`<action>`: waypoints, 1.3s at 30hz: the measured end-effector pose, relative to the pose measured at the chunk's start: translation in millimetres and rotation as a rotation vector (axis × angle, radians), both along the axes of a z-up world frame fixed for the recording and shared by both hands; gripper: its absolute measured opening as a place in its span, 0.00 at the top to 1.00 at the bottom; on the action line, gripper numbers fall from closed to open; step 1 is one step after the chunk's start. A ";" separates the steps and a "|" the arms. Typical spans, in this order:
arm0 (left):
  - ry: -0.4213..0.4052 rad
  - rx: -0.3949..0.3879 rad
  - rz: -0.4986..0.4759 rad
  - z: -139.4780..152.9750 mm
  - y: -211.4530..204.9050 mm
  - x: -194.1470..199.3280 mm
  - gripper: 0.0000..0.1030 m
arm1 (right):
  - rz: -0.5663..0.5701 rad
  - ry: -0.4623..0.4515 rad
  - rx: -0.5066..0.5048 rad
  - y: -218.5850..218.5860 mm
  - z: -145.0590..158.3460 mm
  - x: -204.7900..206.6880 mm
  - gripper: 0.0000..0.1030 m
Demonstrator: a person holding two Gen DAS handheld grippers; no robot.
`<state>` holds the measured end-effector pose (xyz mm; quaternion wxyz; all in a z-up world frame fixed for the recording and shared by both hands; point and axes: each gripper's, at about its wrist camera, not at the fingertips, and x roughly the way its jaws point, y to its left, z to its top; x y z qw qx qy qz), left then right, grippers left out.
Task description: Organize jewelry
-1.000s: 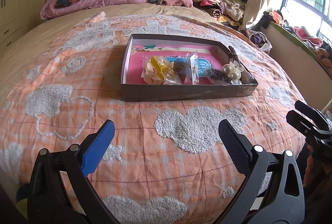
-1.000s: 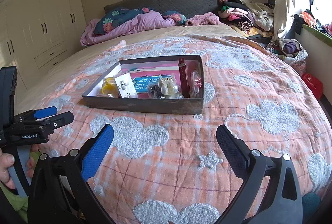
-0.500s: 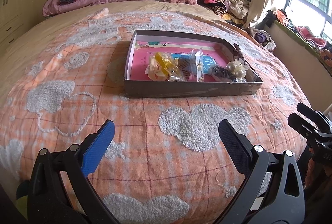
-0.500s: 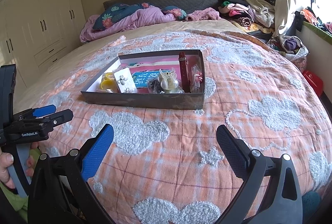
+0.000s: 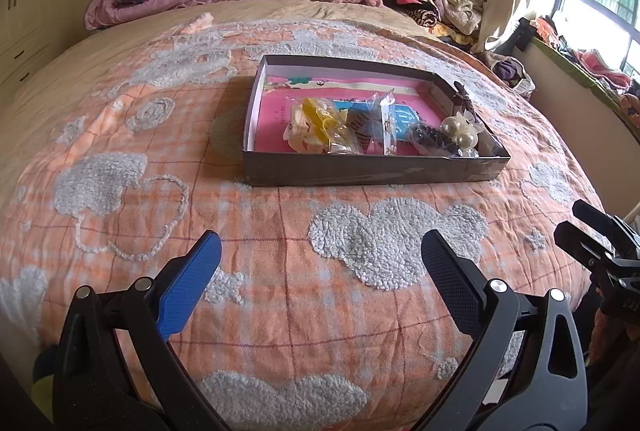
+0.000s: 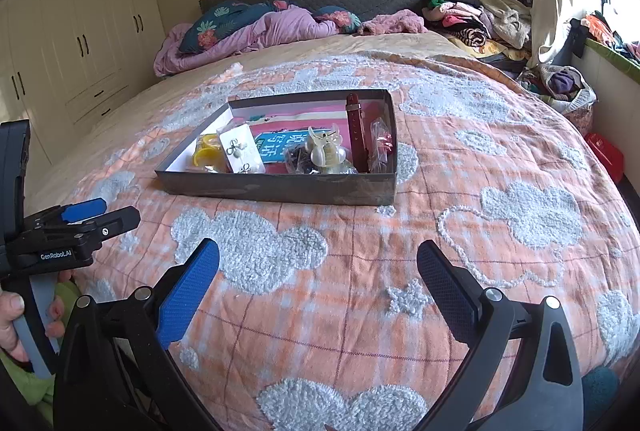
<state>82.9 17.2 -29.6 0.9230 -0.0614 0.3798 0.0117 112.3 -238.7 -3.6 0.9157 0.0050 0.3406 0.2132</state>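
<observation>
A shallow dark grey box (image 5: pixel 372 171) (image 6: pixel 280 187) with a pink floor lies on the orange quilt. Inside are a yellow hair clip in a clear bag (image 5: pixel 320 119) (image 6: pixel 206 151), an earring card (image 6: pixel 240 151), a blue card (image 5: pixel 404 117), a pearl hair claw (image 5: pixel 460 129) (image 6: pixel 326 151), dark beads (image 5: pixel 430 141) and a red strap (image 6: pixel 358 131). My left gripper (image 5: pixel 320 283) hovers open over the quilt, well short of the box. My right gripper (image 6: pixel 318 281) is open too, equally far back. Neither holds anything.
The quilt (image 5: pixel 360 239) has fluffy grey cloud patches. Pink bedding and pillows (image 6: pixel 256 31) lie at the headboard, a heap of clothes (image 6: pixel 472 15) at the far right. White wardrobes (image 6: pixel 80 31) stand left. A hand (image 6: pixel 12 315) grips the left tool's handle.
Both grippers have drifted slightly forward toward the box, which now sits a little lower in both views. Both stay open and empty.
</observation>
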 end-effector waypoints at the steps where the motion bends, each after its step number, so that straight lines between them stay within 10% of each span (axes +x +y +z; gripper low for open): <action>1: 0.001 0.001 0.002 0.1 0.0 0.5 0.09 | 0.000 0.003 -0.002 0.2 -0.5 0.0 0.04; 39: 0.000 0.011 0.009 3.6 3.7 -3.0 0.09 | -0.007 -0.012 -0.003 -0.2 2.7 -0.1 0.04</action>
